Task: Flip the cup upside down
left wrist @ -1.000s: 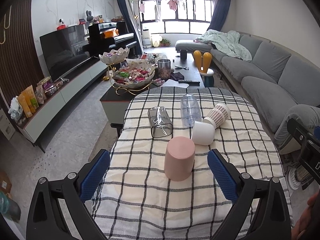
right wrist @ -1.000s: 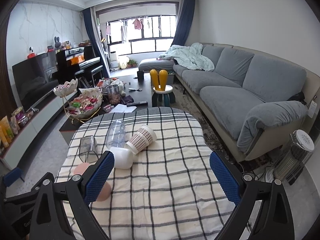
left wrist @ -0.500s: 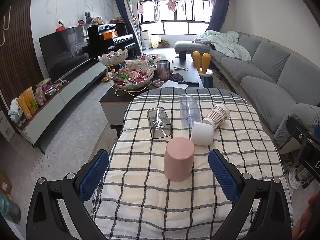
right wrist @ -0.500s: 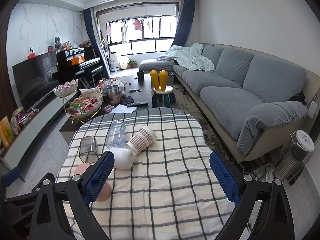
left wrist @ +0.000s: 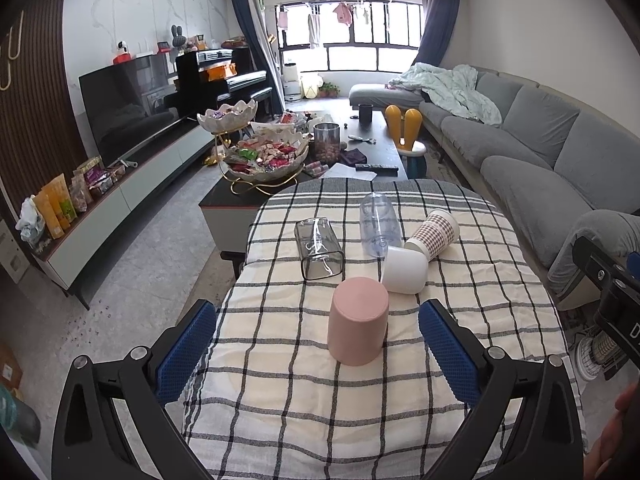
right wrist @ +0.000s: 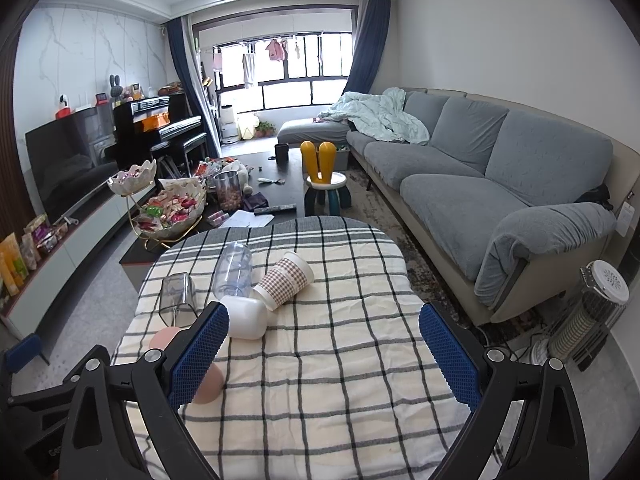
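A pink cup [left wrist: 358, 320] stands upside down on the checked tablecloth [left wrist: 280, 400], between the blue pads of my open left gripper [left wrist: 318, 350], which does not touch it. Behind it a white cup [left wrist: 404, 270], a brown checked paper cup [left wrist: 434, 234], a clear plastic cup [left wrist: 376, 224] and a square clear glass [left wrist: 319, 248] lie on their sides. My right gripper [right wrist: 324, 356] is open and empty above the cloth; its left finger hides part of the pink cup [right wrist: 208, 384]. The white cup [right wrist: 246, 316] and paper cup [right wrist: 286, 282] lie beyond it.
A dark coffee table [left wrist: 240, 200] with snack bowls stands past the table's far edge. A grey sofa [right wrist: 480, 184] runs along the right. A small heater [right wrist: 588, 316] stands on the floor at the right. A TV unit [left wrist: 120, 188] lines the left wall.
The left gripper has drawn back and up very slightly from the pink cup. The right gripper and the cups have not moved.
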`<action>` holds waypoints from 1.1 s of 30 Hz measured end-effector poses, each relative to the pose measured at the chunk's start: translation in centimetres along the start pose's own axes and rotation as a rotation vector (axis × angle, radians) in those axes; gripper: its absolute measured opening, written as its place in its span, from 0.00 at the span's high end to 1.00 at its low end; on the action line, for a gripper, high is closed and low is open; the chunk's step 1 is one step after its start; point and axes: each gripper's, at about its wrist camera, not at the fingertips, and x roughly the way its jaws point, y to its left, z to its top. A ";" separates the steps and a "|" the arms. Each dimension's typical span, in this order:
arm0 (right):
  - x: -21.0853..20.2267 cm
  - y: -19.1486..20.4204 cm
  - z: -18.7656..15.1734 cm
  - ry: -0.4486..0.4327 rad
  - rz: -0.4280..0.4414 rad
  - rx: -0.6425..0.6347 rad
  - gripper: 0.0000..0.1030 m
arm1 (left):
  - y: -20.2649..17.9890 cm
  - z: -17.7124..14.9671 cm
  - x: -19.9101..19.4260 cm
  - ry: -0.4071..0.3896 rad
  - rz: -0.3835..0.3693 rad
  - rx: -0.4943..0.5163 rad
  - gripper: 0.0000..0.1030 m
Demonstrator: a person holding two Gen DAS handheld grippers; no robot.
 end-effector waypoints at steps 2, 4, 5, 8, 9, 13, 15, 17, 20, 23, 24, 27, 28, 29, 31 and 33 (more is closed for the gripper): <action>0.0 0.0 0.0 0.001 0.001 0.001 0.06 | 0.0 0.0 0.0 -0.003 0.003 0.002 0.00; 0.0 0.0 0.0 0.001 0.000 0.001 0.06 | 0.0 0.1 0.0 -0.004 0.005 0.003 0.00; -0.1 0.0 0.1 0.001 0.000 0.002 0.06 | 0.0 0.1 0.1 -0.005 0.008 0.004 0.00; 0.0 0.0 0.0 0.000 0.001 0.001 0.06 | 0.0 0.0 0.1 -0.007 0.008 0.005 0.00; 0.0 0.0 0.0 0.000 0.001 0.001 0.06 | 0.0 0.0 0.0 -0.005 0.007 0.004 0.00; 0.0 0.0 0.0 0.001 0.001 0.001 0.06 | 0.0 0.0 0.0 -0.004 0.005 0.003 0.00; 0.0 -0.1 0.0 0.000 0.001 0.001 0.06 | 0.0 0.0 0.0 -0.004 0.005 0.003 0.00; 0.0 -0.1 0.0 0.000 0.001 0.001 0.05 | 0.0 0.0 0.0 -0.005 0.002 0.002 0.00; 0.0 0.0 0.1 -0.001 0.001 0.001 0.05 | -0.1 0.1 0.1 -0.005 0.004 0.002 0.00; 0.0 -0.1 0.0 0.001 0.002 0.003 0.04 | 0.0 0.1 0.0 -0.004 0.004 -0.003 0.00; 0.0 -0.1 0.0 0.000 0.001 0.002 0.04 | 0.0 0.1 0.0 -0.003 0.005 -0.001 0.00; 0.0 -0.1 -0.1 -0.001 0.002 0.001 0.04 | -0.2 0.2 0.1 -0.001 0.001 -0.002 0.00; 0.0 -0.1 0.0 -0.001 0.001 0.001 0.04 | -0.3 0.2 0.1 -0.002 0.001 -0.001 0.00; 0.0 -0.1 -0.1 0.000 0.001 0.002 0.04 | -0.4 0.3 0.0 -0.003 0.002 0.000 0.00; 0.0 -0.1 -0.1 0.001 0.001 0.003 0.04 | -0.3 0.2 0.0 -0.001 0.000 -0.003 0.00; 0.0 0.0 -0.1 0.001 0.001 0.003 0.04 | -0.4 0.3 0.1 0.000 0.001 -0.001 0.00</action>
